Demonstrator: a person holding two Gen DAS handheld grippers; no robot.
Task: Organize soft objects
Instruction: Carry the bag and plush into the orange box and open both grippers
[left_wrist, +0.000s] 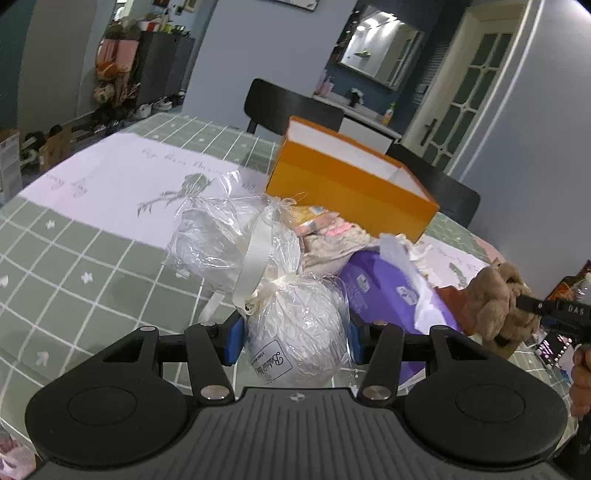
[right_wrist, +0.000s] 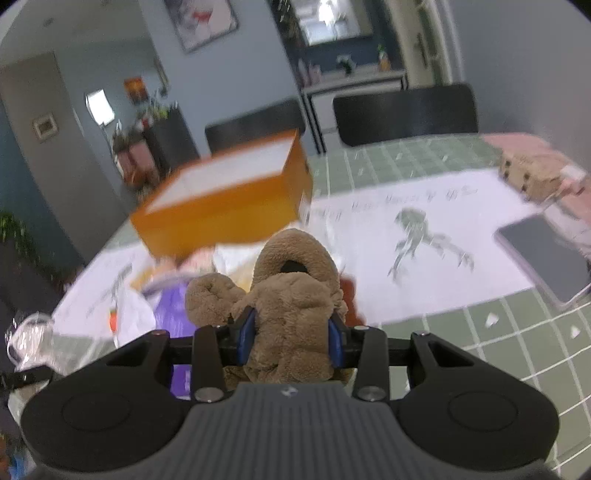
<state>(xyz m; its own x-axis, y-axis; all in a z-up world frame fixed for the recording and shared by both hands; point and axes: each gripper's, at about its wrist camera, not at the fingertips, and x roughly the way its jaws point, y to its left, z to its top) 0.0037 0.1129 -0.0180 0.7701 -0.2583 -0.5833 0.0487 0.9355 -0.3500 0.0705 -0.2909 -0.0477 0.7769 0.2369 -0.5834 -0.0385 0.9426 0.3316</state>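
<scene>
Jaws of your left gripper (left_wrist: 295, 338) pinch a white cellophane-wrapped ball (left_wrist: 295, 332) just above the bench (left_wrist: 92, 258). Your right gripper (right_wrist: 291, 339) squeezes a brown plush toy (right_wrist: 295, 295), with the open orange box (right_wrist: 225, 206) standing behind it.

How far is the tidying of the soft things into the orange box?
Nothing shows in the orange box yet. In hand: the left hand-held gripper clamps a wrapped white ball; the right hand-held gripper clamps a brown plush toy. Left: a second wrapped ball and a purple pack.
</scene>
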